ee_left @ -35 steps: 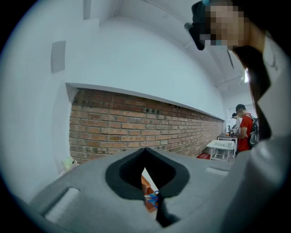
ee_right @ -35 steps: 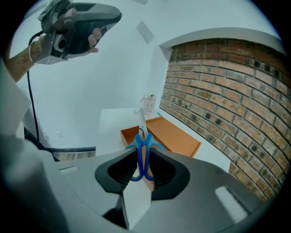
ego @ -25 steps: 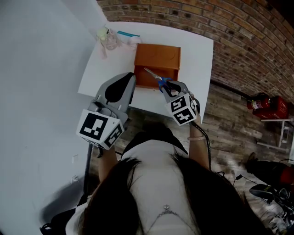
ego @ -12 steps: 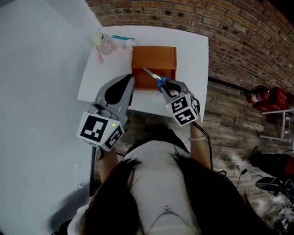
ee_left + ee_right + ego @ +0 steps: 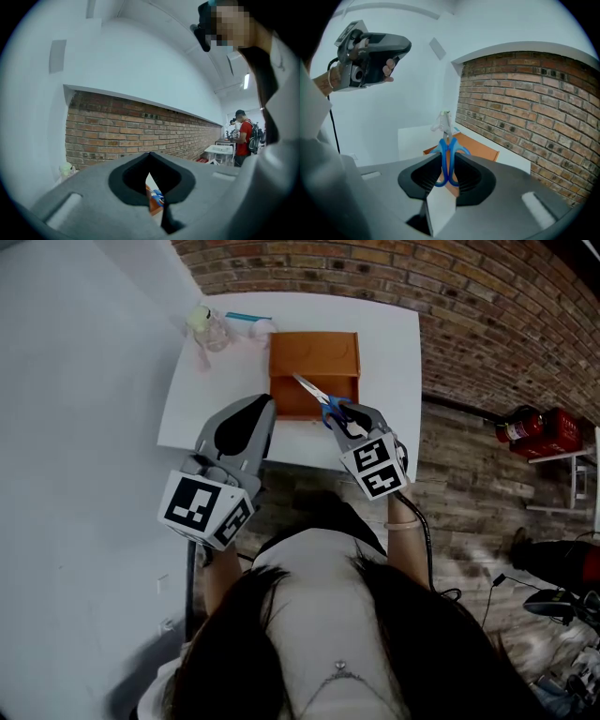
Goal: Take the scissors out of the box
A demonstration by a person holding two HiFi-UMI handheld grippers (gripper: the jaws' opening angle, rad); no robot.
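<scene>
An open orange box stands on the white table. My right gripper is shut on the blue handles of the scissors, holding them over the box's near edge. Their steel blades point up and to the left over the box. In the right gripper view the scissors stand upright, clamped in the right gripper, with the box behind. My left gripper hovers shut and empty near the table's front edge, left of the box. The left gripper shows only a thin slit between its jaws.
A clear plastic bottle and a blue item lie at the table's far left corner. A brick wall runs along the right, with a red fire extinguisher on the wooden floor. A person in red stands far off.
The right gripper has rolled a little with the scissors still in it. The left gripper has stayed in place.
</scene>
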